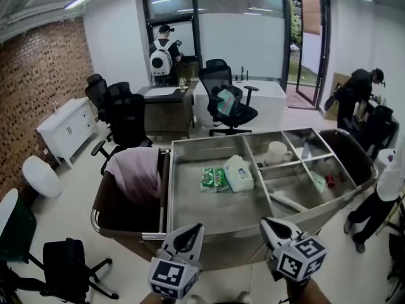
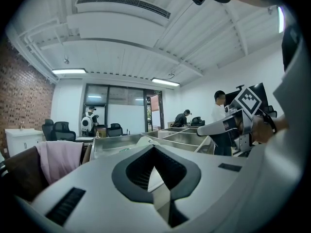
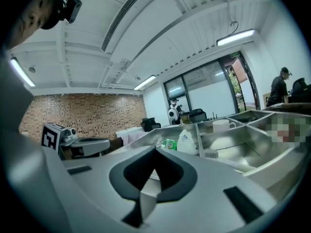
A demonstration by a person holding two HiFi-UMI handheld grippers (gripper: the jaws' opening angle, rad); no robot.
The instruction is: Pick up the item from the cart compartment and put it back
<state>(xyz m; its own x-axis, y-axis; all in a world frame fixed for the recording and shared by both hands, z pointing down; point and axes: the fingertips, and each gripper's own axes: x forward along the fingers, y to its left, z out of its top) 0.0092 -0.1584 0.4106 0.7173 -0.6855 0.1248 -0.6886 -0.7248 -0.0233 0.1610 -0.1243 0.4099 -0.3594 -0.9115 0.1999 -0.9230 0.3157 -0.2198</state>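
A steel cart [image 1: 209,223] stands in front of me with several compartments. Its large compartment holds a green packet [image 1: 214,179] and a white pouch [image 1: 238,173]. Smaller compartments to the right hold a white mug [image 1: 277,152], a white brush-like item [image 1: 288,201] and a small red item [image 1: 330,181]. My left gripper [image 1: 188,236] and right gripper [image 1: 273,228] hover side by side at the cart's near edge, both shut and empty. The packet [image 3: 169,143], pouch [image 3: 186,141] and mug [image 3: 221,124] show beyond the right gripper [image 3: 155,152]. The left gripper [image 2: 154,147] points over the cart rim.
A pink cloth [image 1: 134,173] drapes over the dark bin at the cart's left end. Black office chairs [image 1: 126,116] and desks stand behind the cart. One person [image 1: 163,56] is at the back by the glass wall, others [image 1: 357,94] are at the right.
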